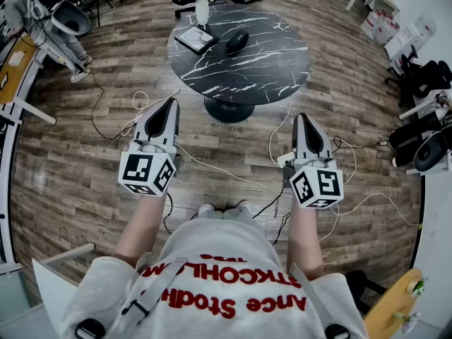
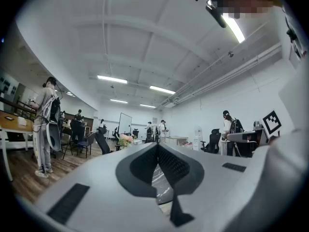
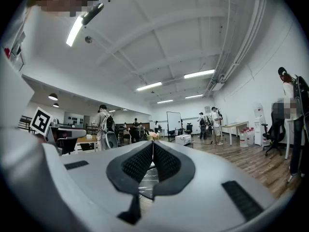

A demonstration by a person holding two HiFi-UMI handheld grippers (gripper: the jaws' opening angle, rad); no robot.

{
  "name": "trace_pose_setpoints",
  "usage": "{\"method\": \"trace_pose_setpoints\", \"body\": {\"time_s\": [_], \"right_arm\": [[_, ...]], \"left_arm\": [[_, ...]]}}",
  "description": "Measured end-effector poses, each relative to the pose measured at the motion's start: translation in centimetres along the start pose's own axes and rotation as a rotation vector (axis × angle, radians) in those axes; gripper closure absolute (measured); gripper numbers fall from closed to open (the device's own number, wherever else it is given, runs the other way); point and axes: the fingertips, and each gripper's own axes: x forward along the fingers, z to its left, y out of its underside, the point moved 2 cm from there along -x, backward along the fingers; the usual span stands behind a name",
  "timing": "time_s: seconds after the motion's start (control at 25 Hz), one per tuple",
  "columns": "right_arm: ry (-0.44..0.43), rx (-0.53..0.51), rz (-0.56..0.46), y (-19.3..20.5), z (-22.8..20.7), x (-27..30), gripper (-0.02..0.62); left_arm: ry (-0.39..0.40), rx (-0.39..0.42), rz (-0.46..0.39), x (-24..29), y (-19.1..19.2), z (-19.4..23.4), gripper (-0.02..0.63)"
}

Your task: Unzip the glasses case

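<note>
Marble table (image 1: 268,69): black, round, well ahead of you; the case (image 1: 236,41) lies on its far side, near a vase (image 1: 202,10).
Left gripper (image 1: 169,103): jaws closed on nothing, held level.
Right gripper (image 1: 306,117): jaws together, empty too.
Risk one: cables (image 1: 212,167) lie between you and the table; a careless step could trip you.
Risk two: reach in closed and you'll likely shove the case instead of opening it.

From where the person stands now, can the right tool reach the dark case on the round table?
Probably not yet. The right tool hangs shut over the floor, short of the table, and the case lies well in from its near edge. Nothing blocks the path; a step forward should do.
</note>
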Motion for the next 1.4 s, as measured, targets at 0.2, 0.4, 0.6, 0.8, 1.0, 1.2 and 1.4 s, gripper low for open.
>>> {"method": "trace_pose_setpoints", "body": {"time_s": [0.2,0.4,0.6,0.8,1.0,1.2,1.4], "right_arm": [[-0.011,0.009,-0.002,0.1,1.9,1.0,0.580],[-0.026,-0.010,0.006,0.1,3.4,2.2,0.580],[-0.024,0.000,-0.003,0.1,4.4,3.2,0.578],[-0.020,0.015,-0.006,0.6,4.7,3.9,0.578],[-0.021,0.025,0.024,2.0,4.0,5.7,0.578],[-0.062,0.009,0.031,2.6,1.8,9.0,0.578],[-0.127,-0.012,0.032,1.9,-2.1,13.6,0.578]], "left_arm": [[-0.017,-0.011,-0.005,-0.2,-0.1,1.7,0.597],[-0.025,-0.031,-0.008,-0.5,0.0,2.7,0.597],[-0.011,-0.044,-0.003,-0.5,0.5,3.4,0.597],[0.005,-0.055,0.012,-0.2,1.1,4.1,0.597],[-0.016,-0.083,0.031,1.0,2.5,5.2,0.597],[-0.046,-0.079,0.036,3.9,3.3,5.2,0.597],[-0.168,-0.049,0.004,7.6,2.4,5.5,0.597]]}}
